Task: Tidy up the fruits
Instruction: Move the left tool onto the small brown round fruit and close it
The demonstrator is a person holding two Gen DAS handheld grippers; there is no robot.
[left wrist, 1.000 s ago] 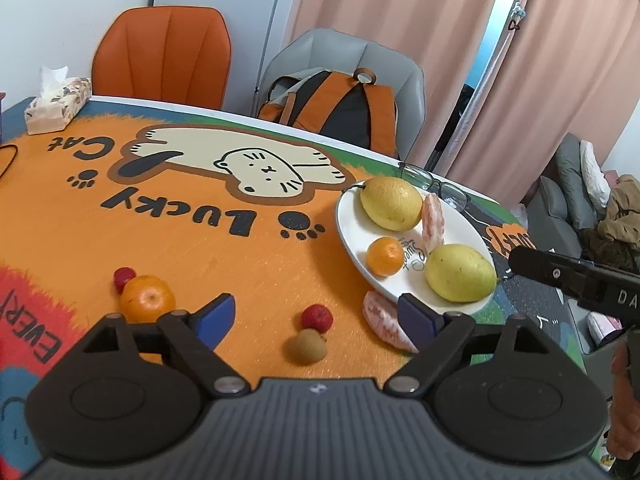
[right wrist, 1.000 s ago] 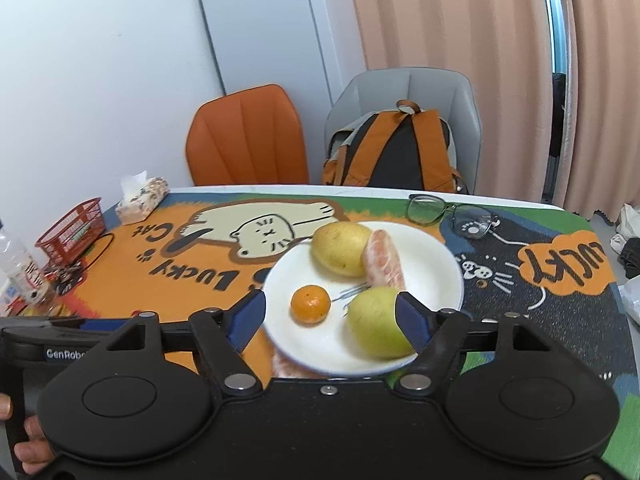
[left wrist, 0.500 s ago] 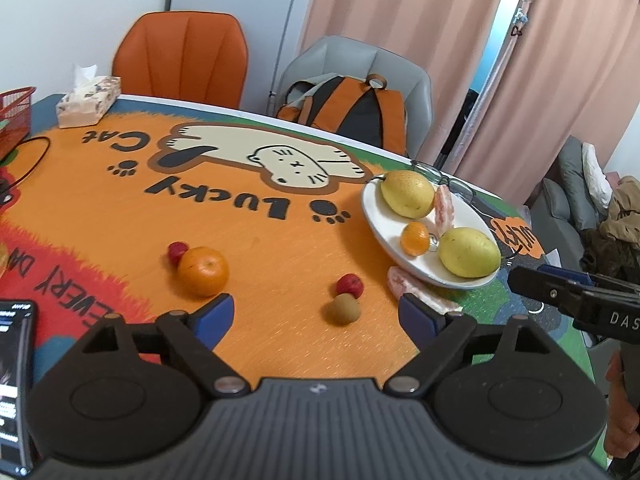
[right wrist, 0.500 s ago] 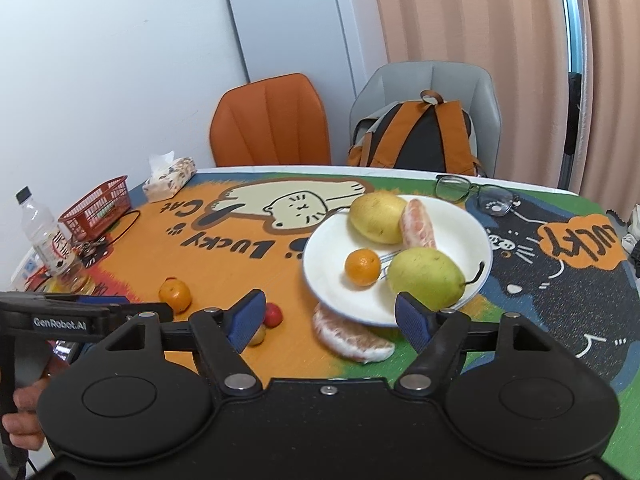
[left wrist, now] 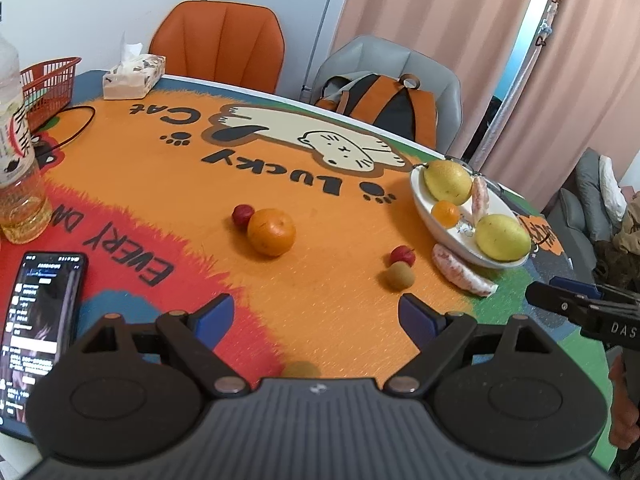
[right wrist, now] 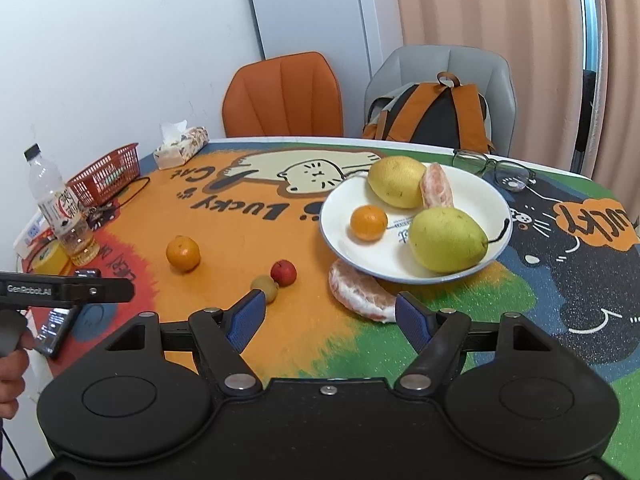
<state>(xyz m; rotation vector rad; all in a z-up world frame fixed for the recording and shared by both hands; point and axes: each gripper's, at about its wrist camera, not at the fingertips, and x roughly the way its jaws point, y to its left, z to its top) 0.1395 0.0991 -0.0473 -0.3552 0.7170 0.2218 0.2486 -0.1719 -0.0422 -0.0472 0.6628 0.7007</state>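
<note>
A white plate (right wrist: 476, 196) (left wrist: 430, 216) holds two yellow pears (right wrist: 446, 240), a small orange (right wrist: 368, 222) and a peeled citrus piece (right wrist: 436, 188). Another peeled citrus chunk (right wrist: 362, 292) (left wrist: 460, 270) lies on the table against the plate's near rim. Loose on the cloth are an orange (left wrist: 271, 232) (right wrist: 183, 253), a red fruit (left wrist: 243, 213) beside it, a second red fruit (left wrist: 402, 255) (right wrist: 283, 272) and a brown round fruit (left wrist: 399, 275) (right wrist: 266, 286). My left gripper (left wrist: 316, 316) is open above the cloth, short of the loose fruit. My right gripper (right wrist: 330, 316) is open, near the peeled chunk.
A phone (left wrist: 38, 312) lies at the left front edge, with a drink bottle (left wrist: 16, 168), red basket (left wrist: 48, 84) and tissue box (left wrist: 134, 78) behind. Glasses (right wrist: 494, 168) sit beyond the plate. Two chairs, one with a backpack (right wrist: 432, 114), stand at the far side.
Both grippers have drawn back from the plate and fruit, so more of the table shows. The left view has shifted left, bringing the phone and bottle in. Jaws unchanged.
</note>
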